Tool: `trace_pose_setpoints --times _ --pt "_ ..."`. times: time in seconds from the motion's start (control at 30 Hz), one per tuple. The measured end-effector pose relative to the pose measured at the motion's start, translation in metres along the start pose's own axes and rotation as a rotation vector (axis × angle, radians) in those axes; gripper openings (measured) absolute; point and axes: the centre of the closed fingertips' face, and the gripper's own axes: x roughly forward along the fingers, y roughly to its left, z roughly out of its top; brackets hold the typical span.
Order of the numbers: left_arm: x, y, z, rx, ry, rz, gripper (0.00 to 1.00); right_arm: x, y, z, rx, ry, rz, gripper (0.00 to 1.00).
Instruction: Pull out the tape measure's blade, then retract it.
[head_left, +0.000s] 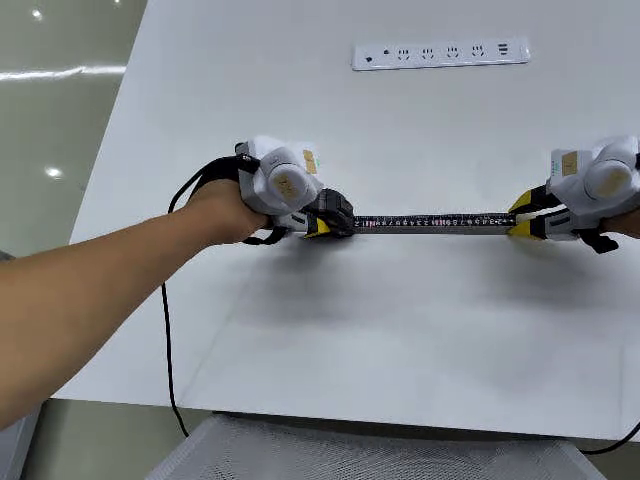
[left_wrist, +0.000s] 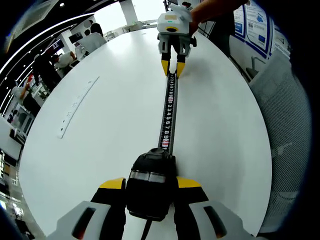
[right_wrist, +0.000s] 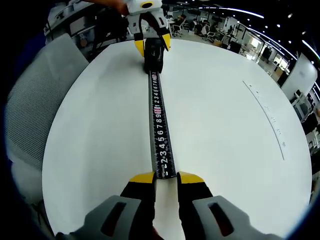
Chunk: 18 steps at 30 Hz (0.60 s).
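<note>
A white bench (head_left: 400, 330) carries a white power strip (head_left: 440, 53) lying flat near its far edge, well apart from the tape measure (head_left: 332, 213) with its blade (head_left: 435, 221) drawn out across the middle

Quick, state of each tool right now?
Left tool: closed on the tape measure case.
Right tool: closed on the end of the blade.

White table (head_left: 400, 330), power strip (head_left: 440, 53), glossy floor (head_left: 50, 100)

Right tool (right_wrist: 165, 178) clamps the blade (right_wrist: 159, 125), which runs to the left tool's (right_wrist: 152, 47) tape measure (right_wrist: 154, 60).
</note>
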Motion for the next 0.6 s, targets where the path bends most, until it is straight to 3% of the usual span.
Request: trace_pose_setpoints --times 0.3,0.43,0.5,0.6 --pt "-0.005 0.002 0.0 -0.074 -0.021 0.028 0.35 -0.001 -0.001 0.001 0.042 0.001 -0.044 0.15" --pt "-0.01 0.006 0.0 -0.174 -0.047 0.065 0.39 -0.001 0.001 0.003 0.077 -0.014 -0.053 0.18" --pt "-0.012 0.007 -0.001 -0.191 -0.054 0.07 0.39 -0.001 0.002 0.003 0.089 -0.017 -0.061 0.21" --pt "-0.016 0.007 -0.001 -0.28 -0.083 0.084 0.4 -0.002 0.002 0.008 0.152 -0.049 -0.084 0.26"
